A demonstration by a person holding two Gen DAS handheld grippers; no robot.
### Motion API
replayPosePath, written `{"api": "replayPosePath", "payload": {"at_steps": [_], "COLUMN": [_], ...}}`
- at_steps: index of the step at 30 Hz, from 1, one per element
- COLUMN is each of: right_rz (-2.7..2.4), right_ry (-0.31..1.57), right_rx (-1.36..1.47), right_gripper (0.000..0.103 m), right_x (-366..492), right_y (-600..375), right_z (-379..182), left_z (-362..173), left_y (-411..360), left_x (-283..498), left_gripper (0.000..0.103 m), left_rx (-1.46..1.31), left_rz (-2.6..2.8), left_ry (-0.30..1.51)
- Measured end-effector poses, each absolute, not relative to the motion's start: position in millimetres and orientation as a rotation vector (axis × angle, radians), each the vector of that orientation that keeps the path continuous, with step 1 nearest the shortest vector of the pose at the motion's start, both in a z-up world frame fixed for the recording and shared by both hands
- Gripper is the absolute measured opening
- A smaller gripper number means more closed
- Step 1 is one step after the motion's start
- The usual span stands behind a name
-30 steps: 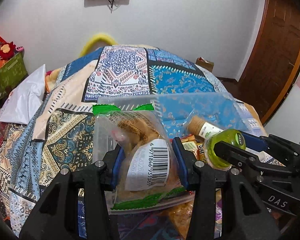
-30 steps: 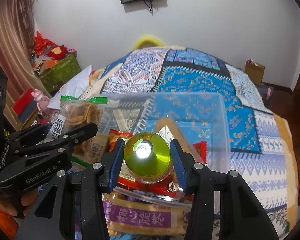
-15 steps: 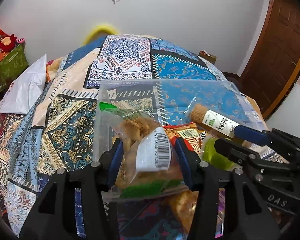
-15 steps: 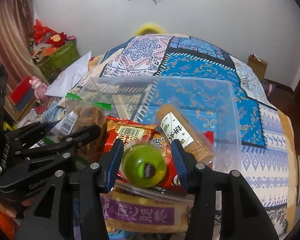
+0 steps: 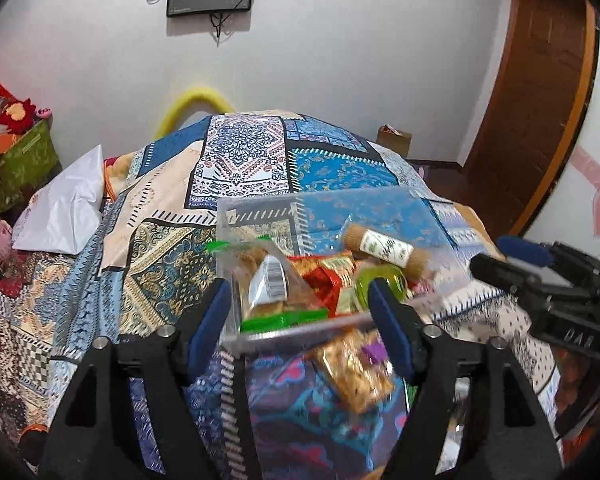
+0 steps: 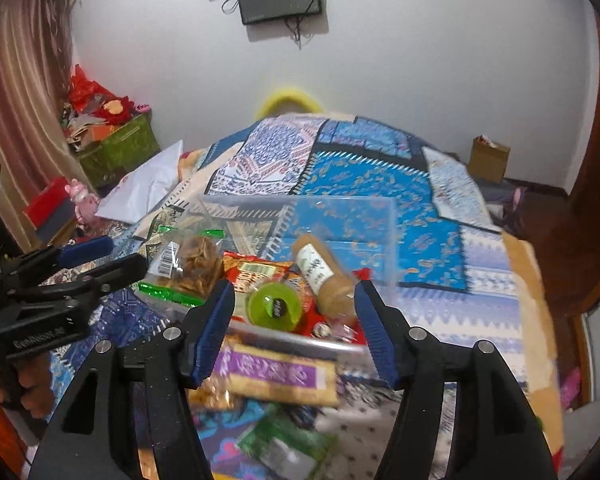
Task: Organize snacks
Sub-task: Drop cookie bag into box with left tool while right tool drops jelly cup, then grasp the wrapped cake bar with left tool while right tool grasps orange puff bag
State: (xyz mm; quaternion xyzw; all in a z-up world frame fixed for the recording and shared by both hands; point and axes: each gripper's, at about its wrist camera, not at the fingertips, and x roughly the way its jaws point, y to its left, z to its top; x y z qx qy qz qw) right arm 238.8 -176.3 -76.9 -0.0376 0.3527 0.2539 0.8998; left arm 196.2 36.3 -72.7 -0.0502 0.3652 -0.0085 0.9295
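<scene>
A clear plastic bin (image 5: 332, 204) (image 6: 340, 208) sits on the patterned bedspread. In it lie a clear bag of brown snacks with a barcode label (image 5: 272, 284) (image 6: 188, 258), a green round jar (image 6: 274, 306) (image 5: 380, 280), a brown biscuit roll (image 5: 384, 246) (image 6: 322, 276) and red packets (image 6: 256, 272). My left gripper (image 5: 300, 320) is open and empty, just short of the bin's near wall. My right gripper (image 6: 294, 324) is open and empty in front of the jar.
A purple-labelled snack pack (image 6: 276, 374), a gold-wrapped pack (image 5: 356, 376) and a green packet (image 6: 288, 448) lie on the bedspread in front of the bin. A white pillow (image 5: 64, 204) lies at the left. A green box (image 6: 120, 152) stands by the wall.
Both grippers have opened and drawn back. The snack bag left my left gripper and the green jar left my right gripper; both now lie in the bin.
</scene>
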Motion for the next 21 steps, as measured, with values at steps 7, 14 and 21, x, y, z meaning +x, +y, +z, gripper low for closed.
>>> {"api": "replayPosePath", "payload": {"at_steps": [7, 14, 21], "right_rz": [0.494, 0.483, 0.485], "right_ry": [0.744, 0.777, 0.843], "right_rx": [-0.062, -0.061, -0.05], "right_gripper": [0.063, 0.064, 0.07], "right_x": [212, 180, 159], "right_y": [-205, -223, -235], "right_z": [-80, -97, -127], "left_z": [-84, -112, -145], "left_y": [22, 4, -6], "left_x": [159, 126, 102], "left_gripper": [0.072, 0.072, 0.072], "left_rx": [-0.095, -0.082, -0.119], "left_rz": [-0.048, -0.078, -0.099], "left_ry": [0.803, 0.879, 0.971]}}
